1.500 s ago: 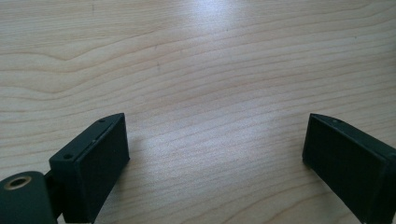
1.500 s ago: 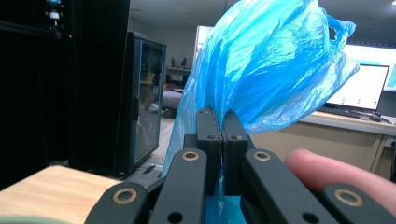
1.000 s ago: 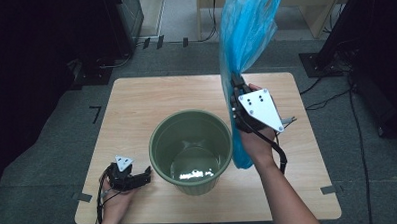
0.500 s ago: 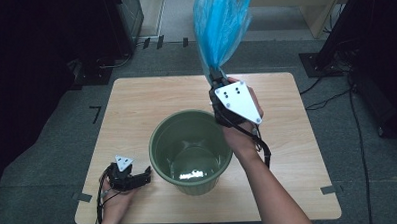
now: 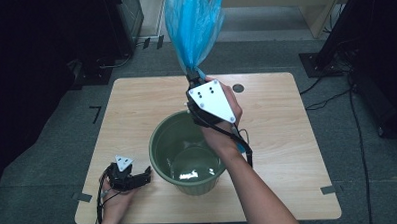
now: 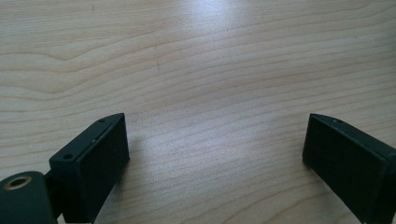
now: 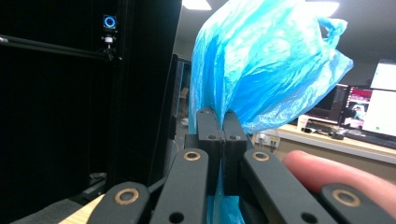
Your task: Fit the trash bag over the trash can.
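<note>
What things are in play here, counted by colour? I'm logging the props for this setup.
Blue: 1, the crinkly blue plastic bag, pinched in the right gripper.
Green: 1, the round green plastic bucket on the wooden table.
Total: 2 things. The left gripper rests open on the table.

crumpled blue plastic bag, raised above green bin

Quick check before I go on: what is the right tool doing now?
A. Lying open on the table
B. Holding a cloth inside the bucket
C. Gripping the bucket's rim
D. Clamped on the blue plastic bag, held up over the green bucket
D: the right tool has its jaws shut on the blue plastic bag, raised above the green bucket.
</note>
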### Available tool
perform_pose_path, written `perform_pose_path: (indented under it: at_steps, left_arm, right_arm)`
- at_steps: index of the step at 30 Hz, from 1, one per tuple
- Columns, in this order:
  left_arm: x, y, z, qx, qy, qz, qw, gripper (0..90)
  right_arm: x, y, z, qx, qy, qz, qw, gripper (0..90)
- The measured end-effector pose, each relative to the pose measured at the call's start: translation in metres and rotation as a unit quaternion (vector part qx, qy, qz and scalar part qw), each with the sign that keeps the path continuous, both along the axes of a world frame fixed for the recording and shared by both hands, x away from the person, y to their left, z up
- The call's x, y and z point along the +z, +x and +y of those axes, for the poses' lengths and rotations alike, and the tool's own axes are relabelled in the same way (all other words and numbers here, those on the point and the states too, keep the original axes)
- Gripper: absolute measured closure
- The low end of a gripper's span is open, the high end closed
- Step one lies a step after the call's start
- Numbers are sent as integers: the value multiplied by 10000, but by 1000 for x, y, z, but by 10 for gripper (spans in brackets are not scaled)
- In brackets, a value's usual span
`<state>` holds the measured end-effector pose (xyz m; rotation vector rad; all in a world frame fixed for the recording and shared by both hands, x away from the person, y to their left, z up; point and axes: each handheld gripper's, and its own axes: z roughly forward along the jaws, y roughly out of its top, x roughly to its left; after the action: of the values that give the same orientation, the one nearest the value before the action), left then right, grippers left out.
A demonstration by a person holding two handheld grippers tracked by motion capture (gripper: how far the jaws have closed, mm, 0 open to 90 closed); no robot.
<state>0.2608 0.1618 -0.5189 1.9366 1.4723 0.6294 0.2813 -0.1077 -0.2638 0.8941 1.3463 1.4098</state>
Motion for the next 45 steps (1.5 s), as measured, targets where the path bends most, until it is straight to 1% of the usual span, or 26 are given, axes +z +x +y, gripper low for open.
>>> perform_pose_path:
  at_steps: [4,9,17,23,25,27,31,33,34,35,37,41,42,43,45]
  left_arm:
    - [0,0,0,1,-2,-1,10000,66]
    - [0,0,0,0,0,0,10000,66]
    - [0,0,0,-3,2,2,10000,66]
    - [0,0,0,13,-4,5,10000,66]
    - [0,0,0,17,-2,4,10000,66]
    - [0,0,0,16,-2,4,10000,66]
    - [0,0,0,29,-6,4,10000,66]
    - [0,0,0,87,-19,-3,10000,66]
    - [0,0,1,97,20,-25,9999,66]
    - [1,-1,2,109,18,-97,9999,66]
    - [3,-4,5,129,-136,-305,9994,66]
    - [7,-6,8,227,-272,-542,9979,66]
    - [9,-6,9,243,-360,-606,9972,66]
    - [11,-7,9,270,-498,-707,9959,66]
    - [20,-9,11,317,-780,-892,9924,66]
  right_arm:
    - [0,2,8,44,54,49,10000,900]
    - [1,2,20,114,55,47,9999,900]
    - [6,0,40,272,140,-2,9995,900]
    - [12,0,51,364,267,9,9990,900]
    - [15,-1,54,396,309,-4,9987,900]
    - [16,-2,56,397,293,-28,9988,900]
    - [13,-3,54,402,223,-31,9989,900]
    - [10,-4,51,383,230,-7,9990,900]
    - [9,-4,48,369,242,-2,9990,900]
    - [8,-4,45,355,258,10,9990,900]
    - [5,-5,39,344,313,42,9989,900]
    - [1,-5,29,324,413,88,9986,900]
    - [0,-5,28,332,429,105,9985,900]
    - [-1,-6,26,341,428,97,9985,900]
    - [-3,-8,24,348,414,82,9985,900]
